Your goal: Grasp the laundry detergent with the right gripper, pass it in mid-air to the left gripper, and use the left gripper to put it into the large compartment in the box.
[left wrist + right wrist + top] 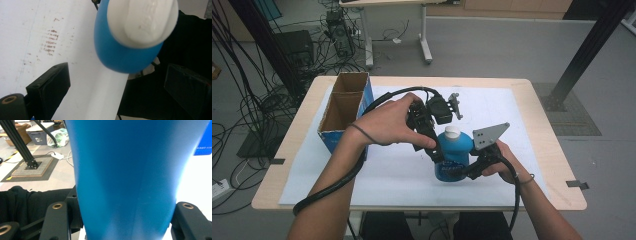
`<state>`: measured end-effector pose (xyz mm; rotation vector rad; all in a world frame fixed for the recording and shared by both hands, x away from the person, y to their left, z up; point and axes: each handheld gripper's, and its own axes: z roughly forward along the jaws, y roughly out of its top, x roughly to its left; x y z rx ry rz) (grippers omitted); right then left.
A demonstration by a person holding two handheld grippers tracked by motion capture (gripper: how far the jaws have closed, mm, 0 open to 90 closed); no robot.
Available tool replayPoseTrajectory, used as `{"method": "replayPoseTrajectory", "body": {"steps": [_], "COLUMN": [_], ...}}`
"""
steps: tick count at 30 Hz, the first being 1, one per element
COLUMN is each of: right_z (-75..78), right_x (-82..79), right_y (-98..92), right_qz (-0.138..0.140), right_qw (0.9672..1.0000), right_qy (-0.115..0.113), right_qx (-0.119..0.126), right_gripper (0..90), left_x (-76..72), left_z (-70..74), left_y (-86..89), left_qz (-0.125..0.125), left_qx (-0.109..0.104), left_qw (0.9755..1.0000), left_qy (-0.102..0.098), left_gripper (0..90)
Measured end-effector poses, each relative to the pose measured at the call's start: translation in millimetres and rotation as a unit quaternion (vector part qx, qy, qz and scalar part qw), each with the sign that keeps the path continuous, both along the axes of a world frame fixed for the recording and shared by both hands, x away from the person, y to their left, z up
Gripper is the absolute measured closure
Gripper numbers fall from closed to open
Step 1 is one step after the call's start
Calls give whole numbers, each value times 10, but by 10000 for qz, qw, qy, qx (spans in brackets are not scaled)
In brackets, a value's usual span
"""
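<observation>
At the left of the table stands an open brown cardboard box with blue printed sides (343, 107), divided into two compartments, on the white paper sheet (387, 175) that covers the pale wooden tabletop (277, 170). Just right of it the left gripper (432, 145) comes in over the sheet, its jaws standing wide apart with nothing pressed between them; in the left gripper view they flank the white screw cap (141, 21) from above without touching it. Near the middle of the sheet, toward the person's edge, the blue plastic bottle with a printed label (454, 155) stands roughly upright; whether its base rests on the paper I cannot tell. The right gripper (472, 170) is clamped on the bottle's lower body from the right, and the right gripper view shows the blue wall (125, 182) filling the gap between both pads. The bottle looks like smooth, rigid plastic, probably slick and possibly weighty if full, so a low grip could let it tip. The broad lower body suits a firm hold, while the cap and neck offer a narrower, ridged place for the free tool.
</observation>
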<state>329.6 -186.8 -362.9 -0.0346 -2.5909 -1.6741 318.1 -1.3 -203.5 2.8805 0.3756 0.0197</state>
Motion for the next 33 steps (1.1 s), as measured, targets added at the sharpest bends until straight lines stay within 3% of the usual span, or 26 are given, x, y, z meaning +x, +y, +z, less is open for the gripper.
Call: {"method": "replayPoseTrajectory", "body": {"steps": [16, 33], "right_z": [21, 20], "right_x": [-20, -33], "right_y": [120, 148], "right_qz": [174, 217], "right_qw": [9998, 9997], "right_qy": [-64, -43], "right_qx": [-64, -60], "right_gripper": [416, 416], "left_x": [-30, -50], "left_z": [-48, -70], "left_y": [-132, -185], "left_qz": [-174, -202], "left_qx": [135, 130], "left_qw": [9998, 9997], "left_qy": [31, 28], "left_gripper": [72, 72]}}
